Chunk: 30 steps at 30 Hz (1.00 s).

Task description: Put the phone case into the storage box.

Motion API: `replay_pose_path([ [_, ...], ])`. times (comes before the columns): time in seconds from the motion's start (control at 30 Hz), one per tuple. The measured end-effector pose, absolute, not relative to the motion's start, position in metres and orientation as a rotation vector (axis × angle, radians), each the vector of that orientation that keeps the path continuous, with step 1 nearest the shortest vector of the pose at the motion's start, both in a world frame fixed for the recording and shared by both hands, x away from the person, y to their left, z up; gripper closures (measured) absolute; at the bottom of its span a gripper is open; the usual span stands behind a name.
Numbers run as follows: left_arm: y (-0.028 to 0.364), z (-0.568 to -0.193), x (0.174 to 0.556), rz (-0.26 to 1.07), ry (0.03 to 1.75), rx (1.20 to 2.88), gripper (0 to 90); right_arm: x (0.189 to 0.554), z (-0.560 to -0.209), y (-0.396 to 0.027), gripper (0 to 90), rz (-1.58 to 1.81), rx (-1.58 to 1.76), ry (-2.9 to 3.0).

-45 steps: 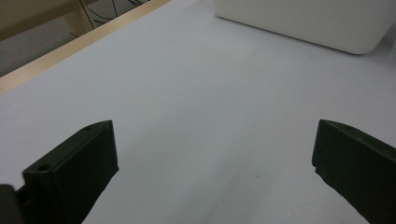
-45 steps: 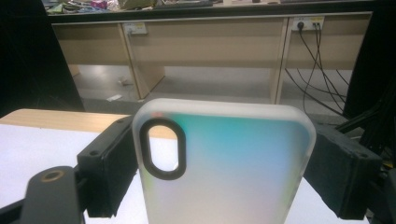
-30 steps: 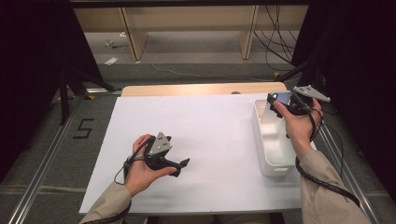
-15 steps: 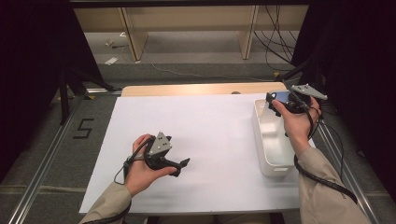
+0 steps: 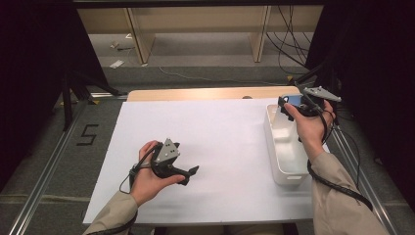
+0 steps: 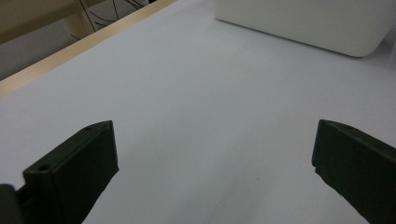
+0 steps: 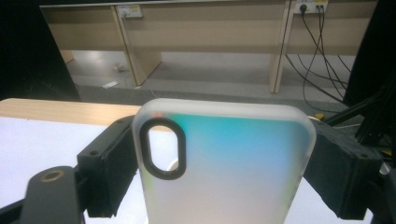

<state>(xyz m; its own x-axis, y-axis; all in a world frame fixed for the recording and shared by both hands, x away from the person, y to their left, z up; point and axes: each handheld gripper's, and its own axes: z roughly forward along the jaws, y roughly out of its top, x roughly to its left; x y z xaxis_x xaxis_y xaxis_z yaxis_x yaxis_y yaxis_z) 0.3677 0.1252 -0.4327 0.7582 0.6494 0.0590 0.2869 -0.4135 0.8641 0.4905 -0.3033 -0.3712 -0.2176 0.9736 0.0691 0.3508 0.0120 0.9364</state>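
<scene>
Nearest me, at about 7 o'clock on the white table sheet (image 5: pixel 220 132), my left gripper (image 5: pixel 188 174) rests low in the left hand (image 5: pixel 147 178), jaws spread wide and holding nothing; its own view has bare sheet between them. Nothing stands in the open middle of the sheet.

At 3 o'clock sits a white bin (image 5: pixel 286 161), long side running away from me (its rounded corner also appears at the top of the left gripper view (image 6: pixel 303 23)). I cannot make out any contents.

Above the bin's far end, near 2 o'clock, my right gripper (image 5: pixel 288 104) is held up in the right hand (image 5: pixel 308 129), pinching a phone case (image 7: pixel 224 168) by its sides. The case is frosted and translucent, tinted teal to blue toward the top and pale pinkish below, with a black-rimmed oval camera opening at its upper left. It is clear of the table.

Beyond, at 12 o'clock, the wooden table edge (image 5: pixel 195 94), then floor, wooden furniture legs (image 5: pixel 139 41) and loose cables (image 5: pixel 288 34).
</scene>
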Motion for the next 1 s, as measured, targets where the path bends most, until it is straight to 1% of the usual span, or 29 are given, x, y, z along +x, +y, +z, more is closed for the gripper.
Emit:
replay_pose_path([
  [1.0, 0.1253, -0.4322, 0.3679, 0.486, 0.705, 2.007, 0.0, 0.4991, -0.3733, -0.3004, 18.2, 1.183, 1.401, 1.660],
])
